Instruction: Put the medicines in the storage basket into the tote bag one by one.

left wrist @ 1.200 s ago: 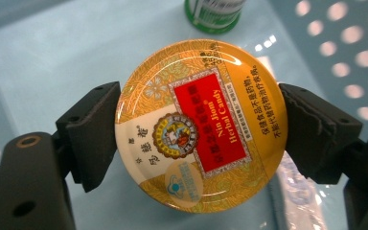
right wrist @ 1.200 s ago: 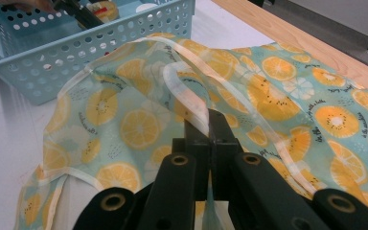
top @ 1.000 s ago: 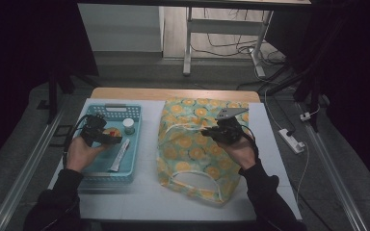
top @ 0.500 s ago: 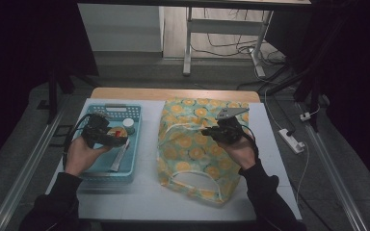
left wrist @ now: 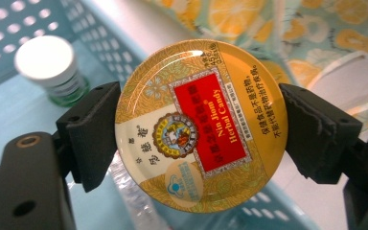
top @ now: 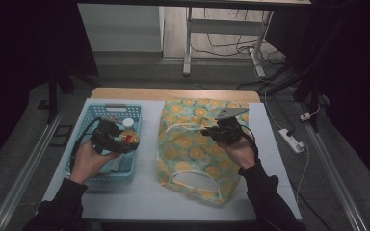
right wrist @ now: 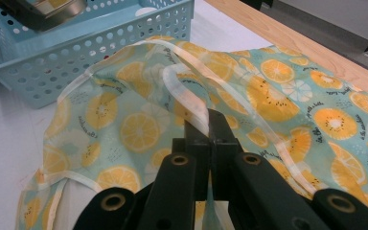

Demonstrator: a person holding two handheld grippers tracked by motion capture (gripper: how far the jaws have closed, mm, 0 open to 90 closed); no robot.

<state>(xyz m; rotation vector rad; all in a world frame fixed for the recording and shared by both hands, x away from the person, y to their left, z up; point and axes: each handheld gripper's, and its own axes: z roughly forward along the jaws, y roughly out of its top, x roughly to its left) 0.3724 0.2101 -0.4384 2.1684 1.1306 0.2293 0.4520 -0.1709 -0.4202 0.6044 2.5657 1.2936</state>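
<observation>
Tin (left wrist: pixel 200 125): round, gold, red label reading "Nin Jiom Herbal Candy". It is clamped by its rim between the jaws of the left gripper (top: pixel 125 143), face toward that gripper's camera. In the high view it sits above the right side of the basket (top: pixel 87 115), near the bag (top: pixel 192 144). The edge grip keeps the flat faces free, which I judge suits sliding it into an opening.

Right gripper (right wrist: pixel 206 127): jaws clenched tight on the bag's pale strap (right wrist: pixel 191 93), fabric pinched between the pads. The pull raises the strap and upper layer, apparently to hold the bag's mouth up for the tin.

Basket, on the table's left side: a white-capped bottle (left wrist: pixel 48 64) stands inside, apart from the tin. The bag lies flat just right of the basket.
</observation>
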